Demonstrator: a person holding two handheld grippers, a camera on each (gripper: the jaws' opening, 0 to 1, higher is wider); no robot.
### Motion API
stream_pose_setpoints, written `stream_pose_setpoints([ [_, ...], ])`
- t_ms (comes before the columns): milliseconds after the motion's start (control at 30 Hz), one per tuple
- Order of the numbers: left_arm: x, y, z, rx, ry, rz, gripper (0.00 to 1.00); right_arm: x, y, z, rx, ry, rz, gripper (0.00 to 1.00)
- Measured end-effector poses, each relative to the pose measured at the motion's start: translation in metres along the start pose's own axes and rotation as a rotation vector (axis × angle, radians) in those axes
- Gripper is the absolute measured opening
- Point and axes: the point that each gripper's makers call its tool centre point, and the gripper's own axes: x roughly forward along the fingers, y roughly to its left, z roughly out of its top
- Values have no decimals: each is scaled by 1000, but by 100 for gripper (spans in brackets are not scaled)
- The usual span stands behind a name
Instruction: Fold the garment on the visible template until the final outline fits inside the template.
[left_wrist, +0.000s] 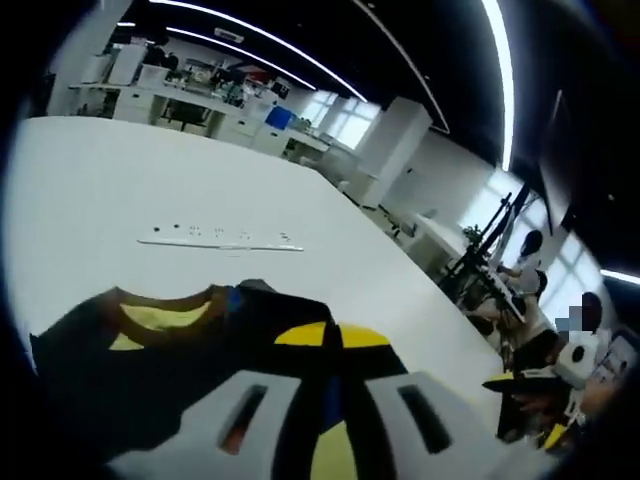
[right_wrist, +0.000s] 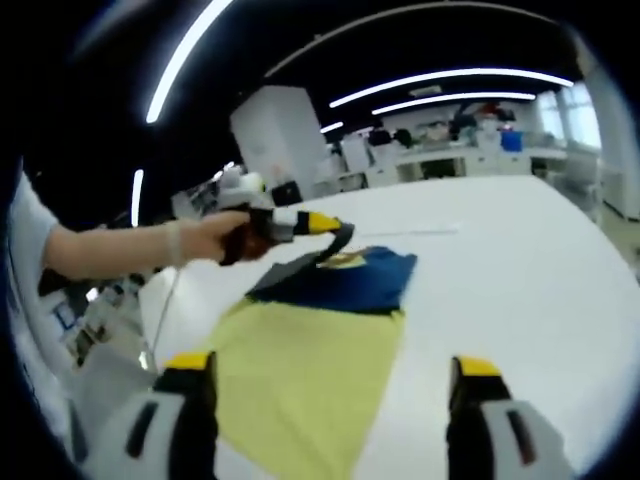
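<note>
Fabric of a yellow and dark navy garment (right_wrist: 320, 330) is spread flat on a white table (right_wrist: 520, 260), as seen in the right gripper view. Its navy upper part lies at the far end, the yellow part nearer the camera. The right gripper (right_wrist: 335, 400) is held above the near yellow edge with its jaws set wide apart and nothing between them. At the garment's far navy edge, the left gripper (right_wrist: 335, 238) is held by a person's hand (right_wrist: 215, 238), and a fold of navy cloth is lifted there. In the left gripper view, the left gripper (left_wrist: 335, 385) is closed on dark cloth, with the garment (left_wrist: 160, 340) bunched just before it. Beyond the garment, a thin white strip with dark marks (left_wrist: 220, 240) lies on the table (left_wrist: 100, 180).
</note>
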Motion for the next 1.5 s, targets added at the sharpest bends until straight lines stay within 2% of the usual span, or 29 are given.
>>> stream_pose_setpoints([
  [133, 11, -7, -20, 23, 54, -11, 0, -4, -2, -3, 13, 0, -11, 96],
  [233, 16, -8, -30, 13, 69, -14, 0, -5, -5, -4, 17, 5, -16, 96],
  [467, 31, -20, -45, 16, 100, -35, 0, -4, -1, -7, 31, 4, -11, 96],
  [567, 37, -18, -59, 31, 135, -30, 0, -3, 0, -8, 36, 4, -8, 96],
  [733, 39, -12, -67, 51, 157, -17, 0, -3, 0, -10, 39, 12, -11, 96],
  [767, 39, -11, -67, 72, 149, -15, 0, -3, 0, -11, 43, 13, -11, 96],
  [833, 40, -19, -61, 125, 124, -60, 1, -3, 0, -11, 45, 14, -12, 96],
  [867, 38, -22, -62, 123, 129, -63, 4, -3, 0, -10, 43, 14, -12, 96],
  [900, 37, -24, -62, 126, 129, -60, 11, -3, 0, -10, 42, 14, -12, 96],
  [967, 35, -25, -58, 170, 107, -40, 37, -2, 1, -9, 45, 11, -10, 96],
  [1000, 35, -24, -57, 173, 105, -39, 45, -1, 2, -9, 47, 10, -8, 96],
  [1033, 36, -19, -55, 182, 108, -35, 49, 0, 2, -9, 46, 10, -7, 96],
  [1167, 20, -10, -47, 253, 114, -5, 40, 2, 6, -8, 40, 12, 3, 96],
  [1267, 3, 7, -38, 260, 106, 26, 42, 4, 8, -7, 37, 11, 8, 96],
  [1367, -15, 25, -31, 266, 96, 69, 38, 6, 8, -5, 35, 9, 14, 96],
  [1500, -36, 46, -24, 252, 91, 110, 38, 9, 11, -5, 30, 11, 24, 96],
])
